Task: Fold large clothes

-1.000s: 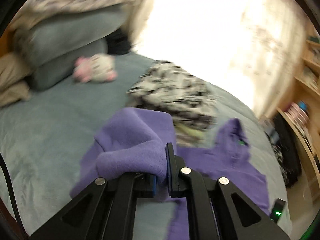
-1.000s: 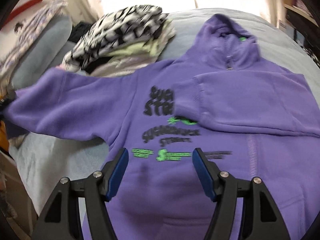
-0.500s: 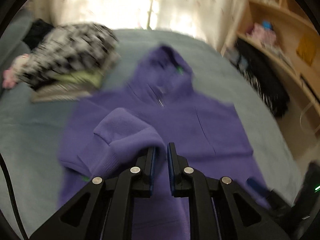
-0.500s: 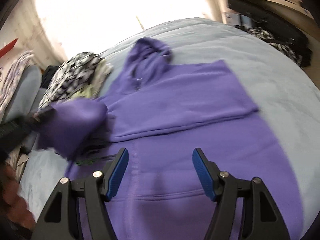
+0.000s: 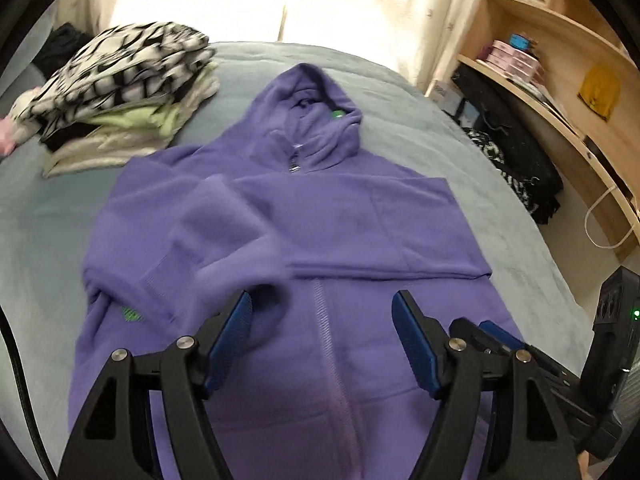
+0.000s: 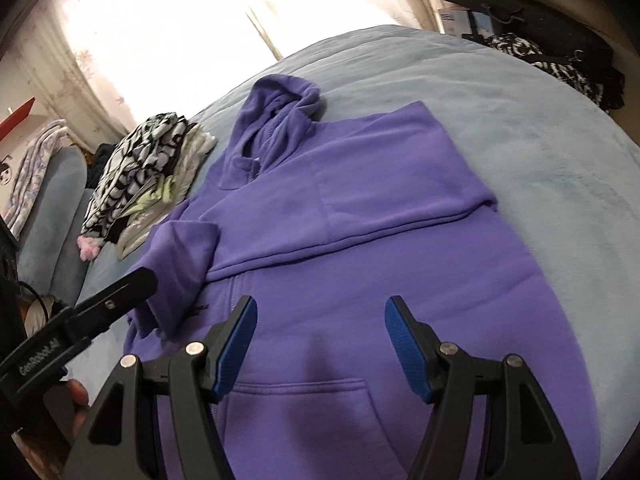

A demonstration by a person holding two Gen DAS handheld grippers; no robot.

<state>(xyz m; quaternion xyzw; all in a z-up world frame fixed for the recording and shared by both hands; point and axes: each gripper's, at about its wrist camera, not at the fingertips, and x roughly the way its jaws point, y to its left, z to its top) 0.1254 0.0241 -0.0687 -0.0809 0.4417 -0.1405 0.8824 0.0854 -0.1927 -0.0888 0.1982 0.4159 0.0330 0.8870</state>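
A purple zip hoodie [image 5: 340,232] lies front up on the grey-blue bed [image 5: 460,128], hood toward the window. Both sleeves are folded across its chest; the left sleeve [image 5: 208,236] lies loosely bunched, the right one flat. My left gripper [image 5: 322,334] hovers over the hoodie's middle, its jaws opening with nothing between the pads. In the right wrist view the hoodie [image 6: 380,240] fills the centre, and my right gripper [image 6: 320,340] stands open above the front pocket, empty. The left gripper's finger [image 6: 120,288] shows at that view's left, beside the dropped sleeve.
A stack of folded clothes [image 5: 116,88] topped with a black-and-white patterned piece sits left of the hood. Wooden shelves [image 5: 560,52] and dark clothing [image 5: 516,160] stand off the bed's right side. Grey pillows [image 6: 48,216] lie far left. Curtains glow behind.
My left gripper carried the left sleeve across the hoodie's chest, then opened and let it drop there. Both views swung over the hoodie's body.
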